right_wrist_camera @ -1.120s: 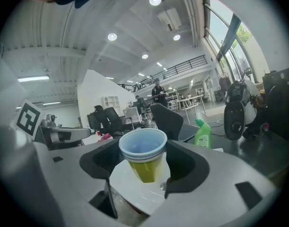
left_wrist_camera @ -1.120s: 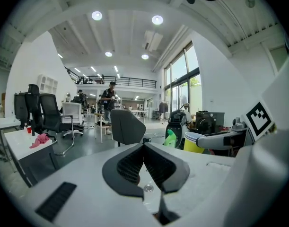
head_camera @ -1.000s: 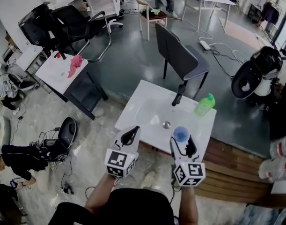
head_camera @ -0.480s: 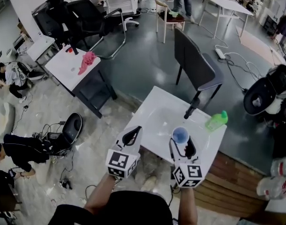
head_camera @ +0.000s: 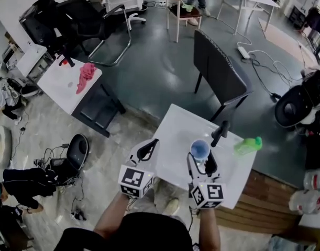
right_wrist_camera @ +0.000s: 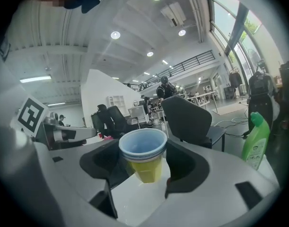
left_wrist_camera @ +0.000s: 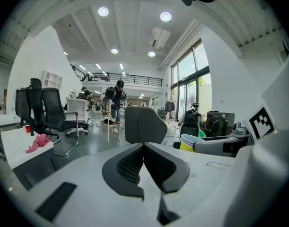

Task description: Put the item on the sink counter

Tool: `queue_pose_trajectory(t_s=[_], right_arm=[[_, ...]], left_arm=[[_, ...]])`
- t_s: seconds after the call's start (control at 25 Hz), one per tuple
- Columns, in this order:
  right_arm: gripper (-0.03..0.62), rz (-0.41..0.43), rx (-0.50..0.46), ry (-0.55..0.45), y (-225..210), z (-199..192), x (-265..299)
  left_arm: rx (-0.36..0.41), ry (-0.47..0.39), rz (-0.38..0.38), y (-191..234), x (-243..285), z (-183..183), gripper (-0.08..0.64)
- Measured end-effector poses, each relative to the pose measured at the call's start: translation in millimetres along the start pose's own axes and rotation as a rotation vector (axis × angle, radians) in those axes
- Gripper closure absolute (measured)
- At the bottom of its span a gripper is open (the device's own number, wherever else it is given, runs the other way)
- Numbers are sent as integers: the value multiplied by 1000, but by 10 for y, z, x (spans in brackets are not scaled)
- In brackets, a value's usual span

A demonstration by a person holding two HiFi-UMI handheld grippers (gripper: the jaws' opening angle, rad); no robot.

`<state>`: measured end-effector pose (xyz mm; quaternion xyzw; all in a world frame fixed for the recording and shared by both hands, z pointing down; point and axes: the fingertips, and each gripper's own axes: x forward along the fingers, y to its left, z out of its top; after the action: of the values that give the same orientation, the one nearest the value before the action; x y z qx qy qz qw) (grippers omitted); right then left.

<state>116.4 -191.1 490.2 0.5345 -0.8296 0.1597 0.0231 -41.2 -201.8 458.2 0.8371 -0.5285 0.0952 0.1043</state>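
A blue cup nested in a yellow cup (right_wrist_camera: pixel 143 157) sits between the jaws of my right gripper (right_wrist_camera: pixel 143 150), which is shut on it. In the head view that cup stack (head_camera: pixel 200 149) and my right gripper (head_camera: pixel 200 158) hang over the white sink counter (head_camera: pixel 175 132), just short of the black faucet (head_camera: pixel 220 132). My left gripper (head_camera: pixel 147 150) is over the counter's left edge. Its jaws (left_wrist_camera: pixel 144 148) meet with nothing between them. The right gripper's body hides the sink basin.
A green bottle (head_camera: pixel 247 146) lies at the counter's right edge and stands out in the right gripper view (right_wrist_camera: pixel 254 143). A dark chair (head_camera: pixel 217 72) stands behind the counter. A small white table with a pink cloth (head_camera: pixel 86 73) is at the left. A wooden step (head_camera: pixel 264 197) is at the right.
Both grippers have moved forward together, so the counter now lies beneath them and the faucet is close to the cup stack. The grip on the cups is unchanged.
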Motion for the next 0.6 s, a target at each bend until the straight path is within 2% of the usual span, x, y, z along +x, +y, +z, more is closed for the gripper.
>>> queue_pose_trajectory(t_s=[0.6], right_arm=[[281,-144,33,28,-320,-206,1026]], left_arm=[[-9,94,-130,620,1023,-156,557]])
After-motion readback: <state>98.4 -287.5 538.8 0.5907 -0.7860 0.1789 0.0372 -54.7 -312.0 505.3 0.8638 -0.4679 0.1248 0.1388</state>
